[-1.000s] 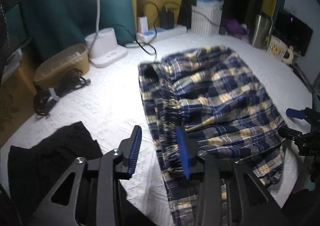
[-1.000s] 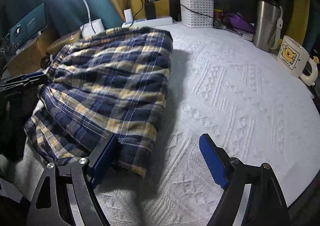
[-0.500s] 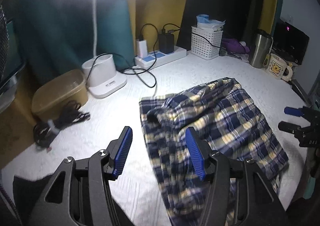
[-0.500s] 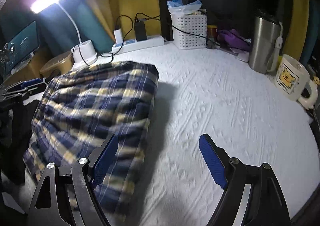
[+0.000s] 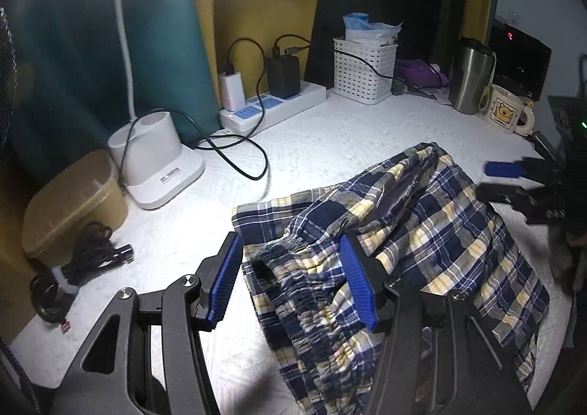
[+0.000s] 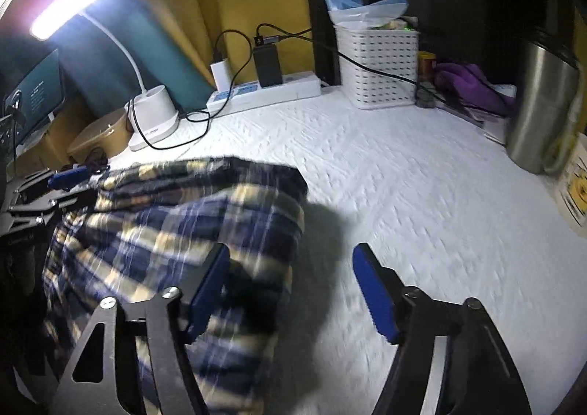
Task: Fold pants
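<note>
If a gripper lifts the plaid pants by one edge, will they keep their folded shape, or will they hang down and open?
The plaid pants would probably sag and unfold: the cloth lies in soft wrinkles and loose layers. The gathered waistband looks thicker, so it may offer a firmer grip. They seem light, so a push would likely bunch them on the textured white cover.

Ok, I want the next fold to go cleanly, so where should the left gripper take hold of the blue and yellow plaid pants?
Probably at the gathered elastic waistband of the blue and yellow plaid pants. It is bunched into a raised ridge between the open pads of the left gripper, so it gives a thick edge to pinch. Come down from above and the near side, jaws across the ridge.
</note>
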Demonstrator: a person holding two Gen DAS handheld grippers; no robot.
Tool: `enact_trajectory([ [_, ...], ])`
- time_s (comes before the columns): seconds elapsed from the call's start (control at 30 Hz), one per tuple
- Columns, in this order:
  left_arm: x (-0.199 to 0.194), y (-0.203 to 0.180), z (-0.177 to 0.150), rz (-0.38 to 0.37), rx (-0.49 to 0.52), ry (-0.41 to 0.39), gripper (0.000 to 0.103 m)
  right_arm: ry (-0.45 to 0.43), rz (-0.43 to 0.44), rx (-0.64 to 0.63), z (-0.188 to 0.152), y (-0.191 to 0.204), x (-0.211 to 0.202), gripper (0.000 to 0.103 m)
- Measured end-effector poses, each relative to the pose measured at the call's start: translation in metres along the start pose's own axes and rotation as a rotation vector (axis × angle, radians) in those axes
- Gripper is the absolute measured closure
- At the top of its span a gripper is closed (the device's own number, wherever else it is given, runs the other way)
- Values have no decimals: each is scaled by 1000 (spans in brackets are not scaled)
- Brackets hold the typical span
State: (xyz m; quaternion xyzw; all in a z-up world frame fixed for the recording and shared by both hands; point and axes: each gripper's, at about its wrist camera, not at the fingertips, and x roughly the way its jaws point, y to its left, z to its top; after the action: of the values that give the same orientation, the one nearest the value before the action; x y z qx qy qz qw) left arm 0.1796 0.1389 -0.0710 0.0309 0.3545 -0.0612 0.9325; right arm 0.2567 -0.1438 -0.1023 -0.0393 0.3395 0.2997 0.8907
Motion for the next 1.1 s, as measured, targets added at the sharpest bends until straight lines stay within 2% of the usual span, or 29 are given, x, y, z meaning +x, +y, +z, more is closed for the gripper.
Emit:
enact_trajectory([
  [0.17, 13, 1, 0, 43, 26, 12, 49, 0, 38, -47, 17, 5, 17, 36],
  [0.4, 29, 3, 0, -22, 30, 46, 51, 55, 53, -40, 22, 4, 45, 37],
  [0.47, 36, 5, 0, -46, 16, 59, 74, 64, 84, -36, 20, 5, 48, 59],
  [0.5, 38, 5, 0, -63, 8, 65, 76, 56, 90, -30, 20, 5, 49, 60],
  [0.57, 39, 3, 3, -70, 11, 60, 83, 51, 94, -23, 22, 6, 49, 71],
  [0.8, 40, 3, 24, -64, 14, 11, 84, 35, 70, 11, 27, 3, 54, 73],
  [1.1, 69, 13, 12, -31, -5, 73, 84, 35, 38, 25, 30, 2, 61, 73],
])
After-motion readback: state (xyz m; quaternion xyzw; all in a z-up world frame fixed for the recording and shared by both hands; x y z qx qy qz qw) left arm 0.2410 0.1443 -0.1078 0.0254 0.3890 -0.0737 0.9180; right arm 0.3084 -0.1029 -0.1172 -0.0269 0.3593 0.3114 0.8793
